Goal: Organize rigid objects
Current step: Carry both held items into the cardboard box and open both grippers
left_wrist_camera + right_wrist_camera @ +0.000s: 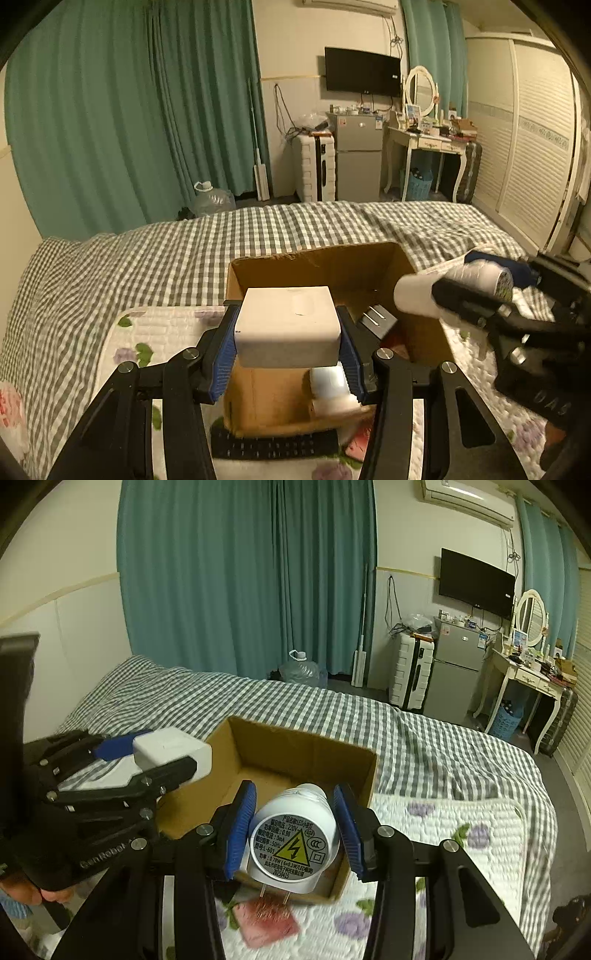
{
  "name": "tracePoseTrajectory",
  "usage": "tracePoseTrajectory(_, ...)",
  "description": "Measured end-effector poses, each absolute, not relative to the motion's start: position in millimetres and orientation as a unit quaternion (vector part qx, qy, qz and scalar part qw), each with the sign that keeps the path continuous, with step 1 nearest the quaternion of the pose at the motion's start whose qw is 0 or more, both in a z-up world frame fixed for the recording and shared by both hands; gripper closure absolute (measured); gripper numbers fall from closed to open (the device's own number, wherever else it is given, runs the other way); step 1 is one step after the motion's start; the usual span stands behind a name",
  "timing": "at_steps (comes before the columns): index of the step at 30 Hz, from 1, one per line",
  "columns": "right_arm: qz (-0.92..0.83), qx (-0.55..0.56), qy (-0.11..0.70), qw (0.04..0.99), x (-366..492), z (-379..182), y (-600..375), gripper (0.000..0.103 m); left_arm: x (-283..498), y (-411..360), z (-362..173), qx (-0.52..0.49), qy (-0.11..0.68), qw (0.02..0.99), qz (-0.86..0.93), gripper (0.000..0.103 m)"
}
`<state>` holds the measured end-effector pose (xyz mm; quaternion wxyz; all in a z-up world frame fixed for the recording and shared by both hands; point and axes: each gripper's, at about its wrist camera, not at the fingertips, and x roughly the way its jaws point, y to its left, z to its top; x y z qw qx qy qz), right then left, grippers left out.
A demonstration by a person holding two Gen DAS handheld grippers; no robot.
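Wide bed (258,236) under a grey-and-white checked cover, with a floral quilted pad (162,332) spread over its near end. On the pad, an open cardboard box (317,266), also seen from the right wrist view (306,746), flaps up, top open. Inside the box in the left wrist view: a dark flat item with two pale lines (376,319) on the floor and a white bottle-like thing (330,384) low at the near wall; exact nature of both unclear. Just in front of the box, a black keyboard (273,445) flat on the pad, and a pink-red card (266,921) beside it.

Left gripper (288,339), reaching forward and held level over the near left part of the box, blue pads (225,354) pressed against both sides of a white block-shaped charger (288,325); same grip visible from the right wrist view (147,753), block (173,753) raised above the box's left rim.

Right gripper (293,834), poised over the near right edge of the box, angled in from the right in the left wrist view (461,291). Clamped between its blue pads (240,834), a white plug-in night light (295,834), label with a yellow hazard triangle facing the camera, two metal prongs pointing down toward the pad. Same light (454,291) blurred in the left wrist view, held above the box's right wall.
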<state>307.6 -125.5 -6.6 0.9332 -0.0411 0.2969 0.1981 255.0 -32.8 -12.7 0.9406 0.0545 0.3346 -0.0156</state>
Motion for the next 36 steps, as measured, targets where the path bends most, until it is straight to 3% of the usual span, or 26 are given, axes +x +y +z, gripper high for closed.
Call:
tracePoseTrajectory(19,0.198,-0.028,0.329,0.923,373,-50,-133,0.059,326,-29,-92,0.044,0.431,0.901,-0.019,0.05)
tracePoseTrajectory(36,0.225,-0.004,0.332,0.916,402,-62,-94,0.059,306,1,-61,0.029,0.383,0.923,-0.015,0.046)
